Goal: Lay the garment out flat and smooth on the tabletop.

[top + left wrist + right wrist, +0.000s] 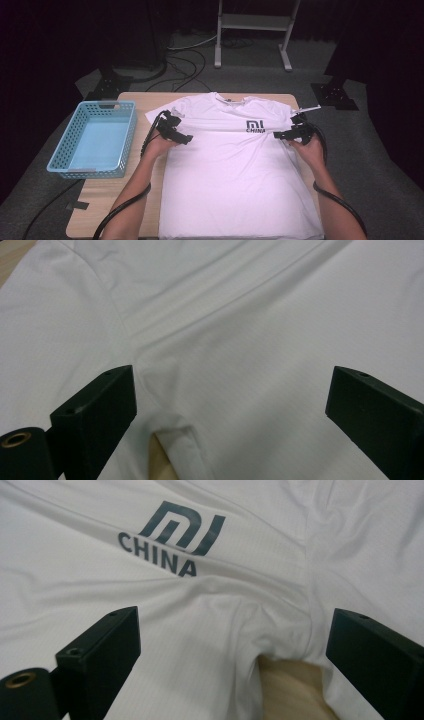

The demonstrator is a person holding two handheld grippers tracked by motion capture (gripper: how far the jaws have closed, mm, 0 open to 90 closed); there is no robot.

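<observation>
White T-shirt spread flat on table, collar away from person. Left gripper and right gripper, jaws apart, poised at opposite armpits; sleeves lie outward.

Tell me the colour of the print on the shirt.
Dark grey print on the white shirt, clearest in the right gripper view.

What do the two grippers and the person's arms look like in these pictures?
Both the left gripper and the right gripper are black, with two blocky, flat-faced jaws that each have a small hole on top. A brass-coloured ring sits beside one jaw. A thick black cable trails from each gripper along the forearms, which are bare.
</observation>
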